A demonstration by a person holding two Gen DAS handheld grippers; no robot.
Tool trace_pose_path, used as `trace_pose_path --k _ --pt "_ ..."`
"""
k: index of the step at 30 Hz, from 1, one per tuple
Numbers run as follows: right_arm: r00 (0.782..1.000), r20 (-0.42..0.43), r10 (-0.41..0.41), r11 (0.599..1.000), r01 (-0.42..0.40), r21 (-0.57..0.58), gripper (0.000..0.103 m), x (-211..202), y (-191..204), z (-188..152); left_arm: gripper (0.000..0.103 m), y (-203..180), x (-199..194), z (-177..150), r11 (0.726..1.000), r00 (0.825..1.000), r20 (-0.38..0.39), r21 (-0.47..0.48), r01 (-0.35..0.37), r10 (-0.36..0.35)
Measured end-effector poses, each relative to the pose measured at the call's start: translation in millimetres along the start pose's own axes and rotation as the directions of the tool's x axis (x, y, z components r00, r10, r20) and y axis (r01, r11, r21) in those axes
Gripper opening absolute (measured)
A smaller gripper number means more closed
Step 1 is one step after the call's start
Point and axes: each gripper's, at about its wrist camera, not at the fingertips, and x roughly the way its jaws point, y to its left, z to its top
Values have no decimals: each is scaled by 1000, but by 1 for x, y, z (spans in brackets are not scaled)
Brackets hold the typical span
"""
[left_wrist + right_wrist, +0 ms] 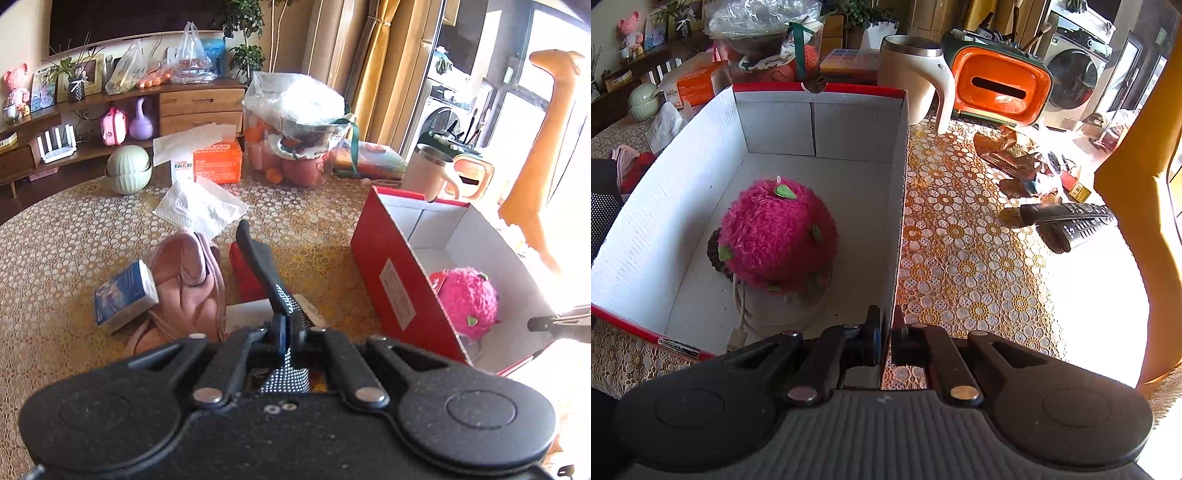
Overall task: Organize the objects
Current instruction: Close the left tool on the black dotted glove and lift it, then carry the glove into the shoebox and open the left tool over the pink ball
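A lace-covered table point(960, 258) in a sunlit living room is seen; the left gripper point(290, 317) is clamped on a black strap point(258, 258) of unclear origin, the right gripper point(884, 332) on the box point(897, 206) wall.

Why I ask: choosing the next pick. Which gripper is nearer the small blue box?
Left. The left gripper hovers just right of the small blue box; the right gripper clamps the red carton's far wall.

Fuzzy pink plush toy point(777, 232) in matt cardboard box point(857, 125); lace tablecloth point(964, 258).
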Motion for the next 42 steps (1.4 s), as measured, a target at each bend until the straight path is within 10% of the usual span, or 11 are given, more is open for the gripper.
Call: trace_pose_path --k 22,42 --pt "1000 3 10 1000 -10 5 5 1 0 1 0 -91 -31 93 962 964 149 198 189 -220" --pt "998 8 56 998 -57 21 5 0 -8 -2 0 -186 64 107 923 950 39 255 289 -308"
